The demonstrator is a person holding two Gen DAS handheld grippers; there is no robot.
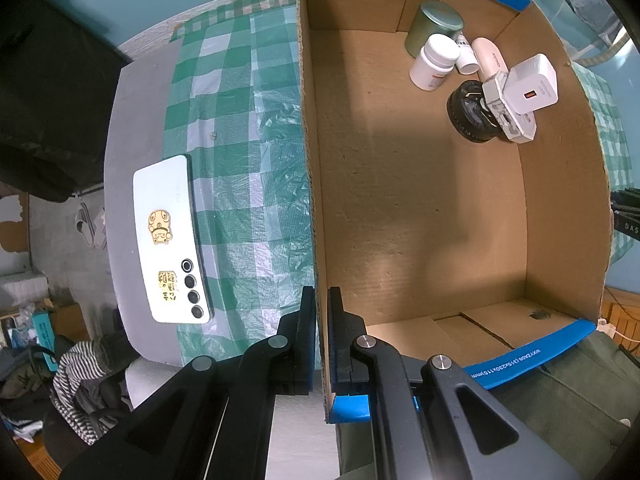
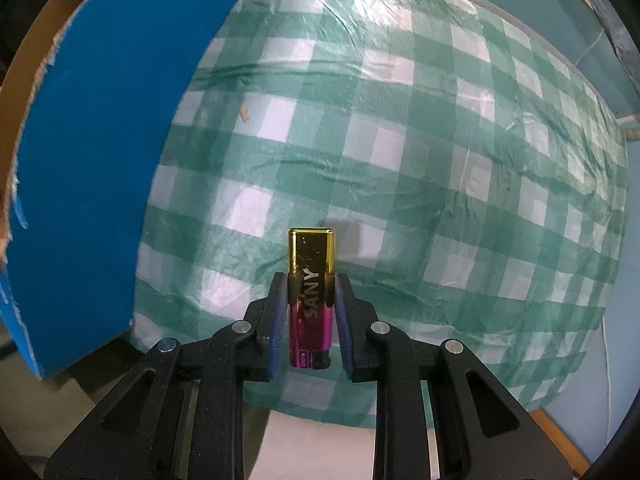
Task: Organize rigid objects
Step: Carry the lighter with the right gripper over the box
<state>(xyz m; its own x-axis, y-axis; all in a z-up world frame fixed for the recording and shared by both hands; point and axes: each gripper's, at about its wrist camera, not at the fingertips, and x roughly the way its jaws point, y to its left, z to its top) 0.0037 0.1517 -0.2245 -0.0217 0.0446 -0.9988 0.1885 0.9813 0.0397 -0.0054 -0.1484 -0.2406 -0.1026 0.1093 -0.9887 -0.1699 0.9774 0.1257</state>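
Lighter (image 2: 311, 300), gold-capped with a magenta body, sits clamped between the pads of the right tongs (image 2: 311, 284), its long axis running straight out along the fingers, gold end foremost and pointing down at the bench. Grip bears on the sides at the join of cap and body; the item appears lifted clear of the checked green cloth (image 2: 440, 160), though contact at the far tip cannot be ruled out. Just to the left in the right wrist view stands the blue outer wall of the cardboard box (image 2: 112, 140), so the receptacle lies left of the held item and its wall is what stands between the two; judged requirement is a lift over the rim.

Left tongs (image 1: 318, 300) are closed on the near wall of the cardboard box (image 1: 440, 220), one pad on each face, steadying it. Beside that wall, outside on the bench, lies a white phone (image 1: 172, 240), face down. Far corner of the box floor holds a green tin (image 1: 434, 26), white pill bottle (image 1: 434, 62), white charger (image 1: 534, 84) and a black round item (image 1: 470, 110), grouped closely; the near floor is bare.
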